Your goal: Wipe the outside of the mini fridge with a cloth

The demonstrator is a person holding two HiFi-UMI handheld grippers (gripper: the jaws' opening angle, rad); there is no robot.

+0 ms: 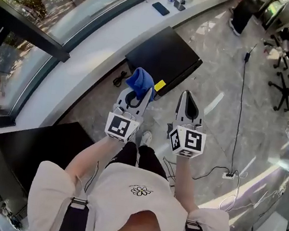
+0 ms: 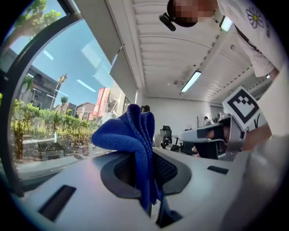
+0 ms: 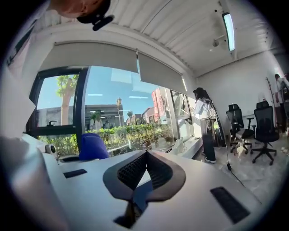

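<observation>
Approach step: left gripper [image 1: 138,96] jaws are clamped on the blue cloth [image 1: 141,79], and right gripper [image 1: 188,98] jaws are closed and empty. Both hover above the fridge [image 1: 165,57]. Next, press the cloth onto it.

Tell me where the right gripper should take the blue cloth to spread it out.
Probably the bunched fold of the blue cloth standing free beyond the left gripper, whose jaws clamp its lower part. Come from the right, where the right gripper sits alongside, shut and empty.
</observation>
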